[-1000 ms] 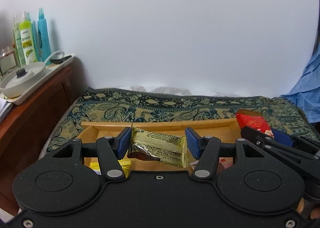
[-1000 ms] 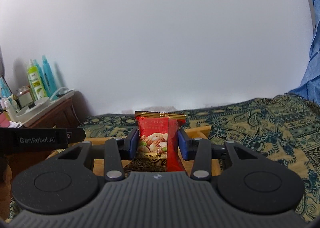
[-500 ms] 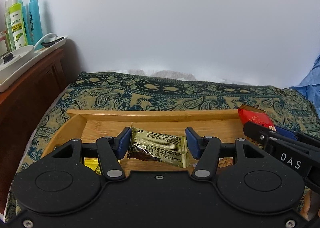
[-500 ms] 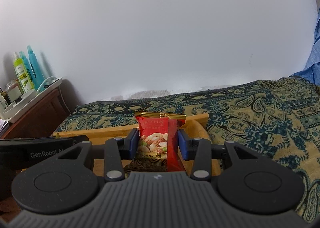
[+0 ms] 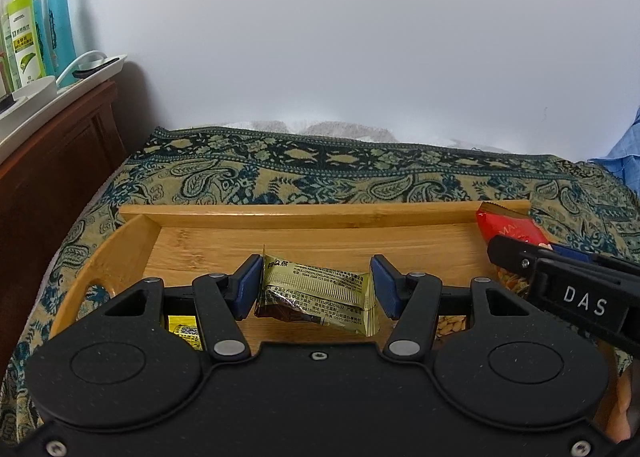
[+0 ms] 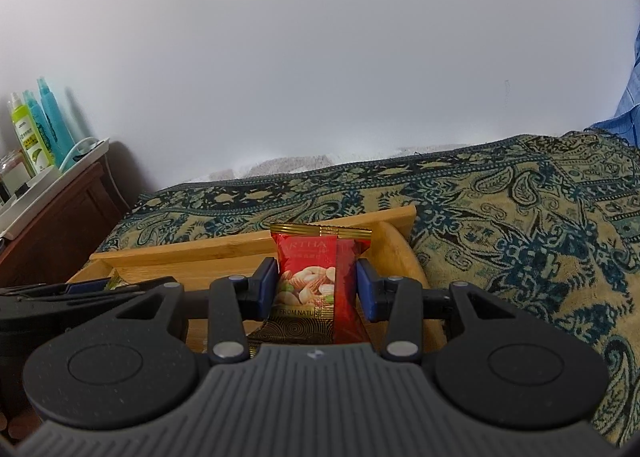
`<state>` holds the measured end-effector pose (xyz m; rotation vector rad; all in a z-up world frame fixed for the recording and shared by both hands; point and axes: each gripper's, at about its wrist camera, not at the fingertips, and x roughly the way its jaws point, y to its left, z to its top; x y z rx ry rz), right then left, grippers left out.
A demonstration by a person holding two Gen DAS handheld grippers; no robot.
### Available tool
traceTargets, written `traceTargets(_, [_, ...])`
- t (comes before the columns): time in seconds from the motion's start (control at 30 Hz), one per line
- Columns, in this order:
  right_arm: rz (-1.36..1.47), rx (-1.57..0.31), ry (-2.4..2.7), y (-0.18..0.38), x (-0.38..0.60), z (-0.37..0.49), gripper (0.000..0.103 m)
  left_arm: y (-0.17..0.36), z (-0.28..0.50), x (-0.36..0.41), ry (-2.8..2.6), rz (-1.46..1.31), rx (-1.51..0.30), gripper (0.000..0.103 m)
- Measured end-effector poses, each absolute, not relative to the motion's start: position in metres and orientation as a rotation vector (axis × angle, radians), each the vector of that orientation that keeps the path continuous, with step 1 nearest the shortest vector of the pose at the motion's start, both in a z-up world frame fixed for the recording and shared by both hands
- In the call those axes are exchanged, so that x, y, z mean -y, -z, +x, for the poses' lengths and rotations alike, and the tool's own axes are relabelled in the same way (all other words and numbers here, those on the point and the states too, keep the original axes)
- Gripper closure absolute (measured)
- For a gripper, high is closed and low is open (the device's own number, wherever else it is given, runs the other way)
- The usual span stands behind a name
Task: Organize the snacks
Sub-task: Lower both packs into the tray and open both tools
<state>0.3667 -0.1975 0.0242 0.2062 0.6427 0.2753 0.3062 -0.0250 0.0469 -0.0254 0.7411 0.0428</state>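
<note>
Left gripper (image 5: pixel 316 288): jaws part-open, clamped on crinkled gold foil packet (image 5: pixel 320 297) over bamboo tray (image 5: pixel 304 213). Right gripper (image 6: pixel 316 289): jaws narrower, clamped on upright glossy red nut packet (image 6: pixel 316 277) at tray's right end.

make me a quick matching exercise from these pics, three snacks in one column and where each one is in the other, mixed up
Column one:
1. gold foil snack packet
2. red nut packet with gold top edge
3. small yellow packet

Column two:
A. held in the right claw
B. lying in the wooden tray, half hidden under the left claw's body
C. held in the left claw

Pairs: 1-C, 2-A, 3-B
</note>
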Motion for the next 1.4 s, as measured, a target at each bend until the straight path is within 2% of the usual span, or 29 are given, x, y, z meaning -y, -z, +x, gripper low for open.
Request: traceTargets(1.4, [0.134, -0.666, -0.283, -0.018, 0.186, 0.374, 0.056, -0.023, 0.316, 0.027, -0.043, -0.019, -0.785, 0.045])
